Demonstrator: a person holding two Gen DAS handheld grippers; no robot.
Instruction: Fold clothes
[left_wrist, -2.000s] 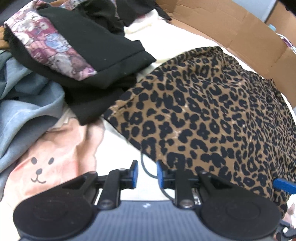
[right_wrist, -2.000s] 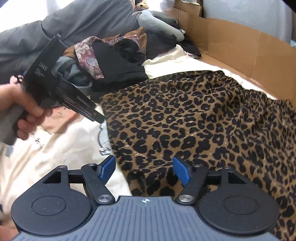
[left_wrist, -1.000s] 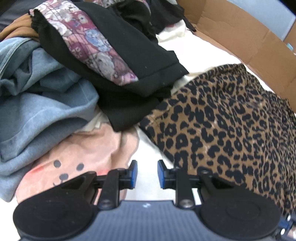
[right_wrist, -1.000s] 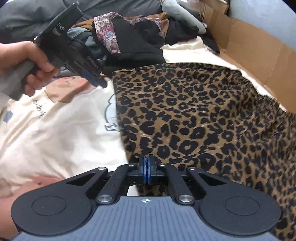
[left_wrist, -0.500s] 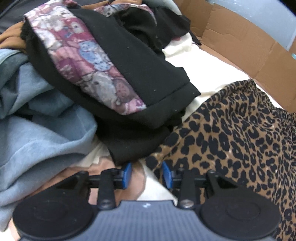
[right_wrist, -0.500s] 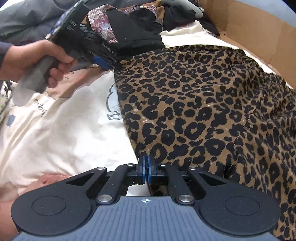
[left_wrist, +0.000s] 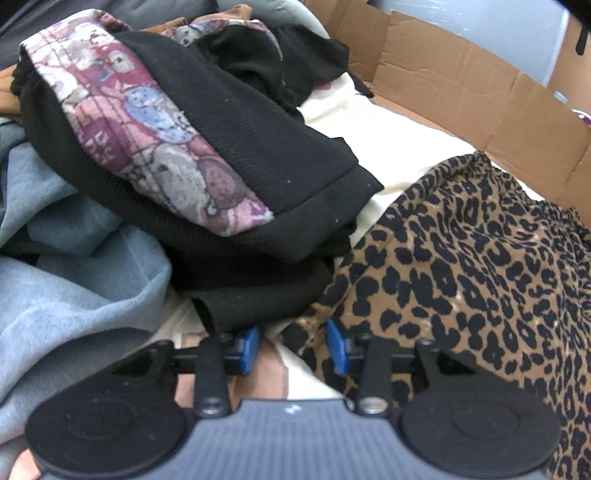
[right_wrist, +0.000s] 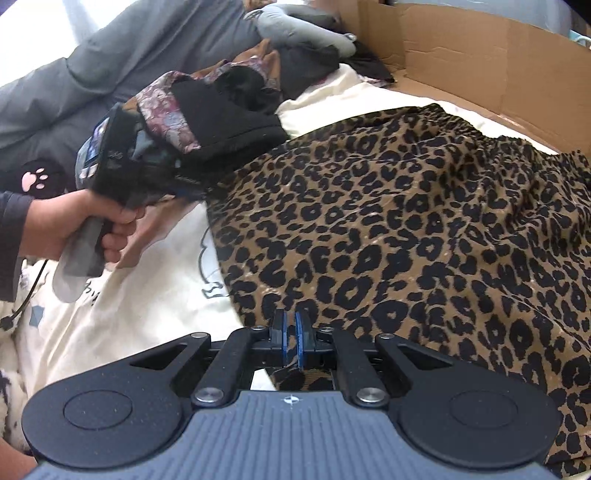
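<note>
A leopard-print garment (right_wrist: 406, 229) lies spread flat on a cream bed sheet (right_wrist: 147, 295). My right gripper (right_wrist: 290, 341) is shut on the garment's near left hem corner. The left gripper (left_wrist: 291, 349) stands open at the garment's (left_wrist: 480, 266) far left corner, its blue pads on either side of the fabric edge. In the right wrist view a hand (right_wrist: 74, 225) holds the left gripper (right_wrist: 192, 186) low against that corner, beside the clothes pile.
A pile of clothes sits left of the garment: a black and patterned knit (left_wrist: 184, 147), blue denim (left_wrist: 74, 295), a pink printed piece. Cardboard walls (left_wrist: 480, 103) border the far and right sides. A grey garment (right_wrist: 129, 74) lies at the back.
The left gripper moved forward to the garment's far left corner and opened wider. The right gripper went from open to shut on the near hem and stays there.
</note>
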